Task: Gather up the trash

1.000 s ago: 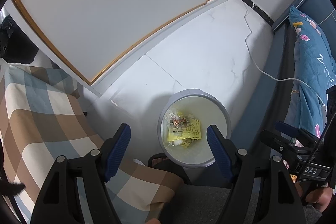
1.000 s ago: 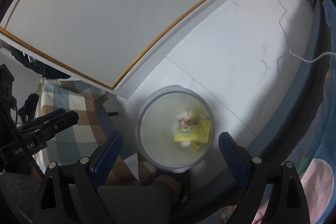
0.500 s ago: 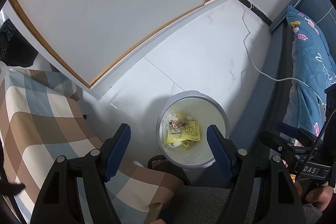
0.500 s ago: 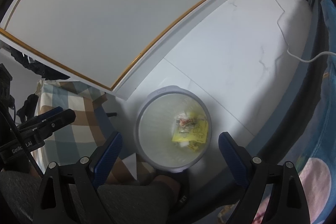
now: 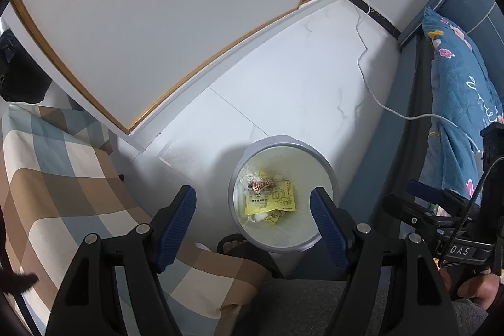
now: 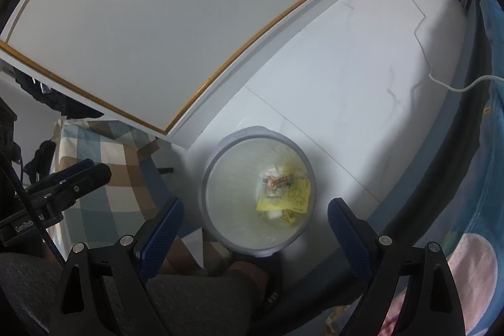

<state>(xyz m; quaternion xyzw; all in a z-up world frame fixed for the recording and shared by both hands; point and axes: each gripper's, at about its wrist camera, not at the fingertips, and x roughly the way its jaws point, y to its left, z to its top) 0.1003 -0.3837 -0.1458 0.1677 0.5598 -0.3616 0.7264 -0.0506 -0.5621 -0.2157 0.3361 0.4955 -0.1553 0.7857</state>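
Your left gripper [image 5: 253, 216] points steeply downward, its blue-padded jaws spread wide with nothing between them, one finger [image 5: 176, 218] at 8 o'clock in its own view and the other at 4 o'clock. Your right gripper [image 6: 255, 229] tilts down much the same, jaws wide and empty, and it shows at 3 o'clock in the left view, with your right hand [image 5: 478, 288] beneath it. Your foot [image 5: 233, 243] sits at 6 o'clock.

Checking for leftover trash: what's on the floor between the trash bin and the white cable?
Nothing: the white floor between the trash bin and the white cable is bare, in both wrist views.
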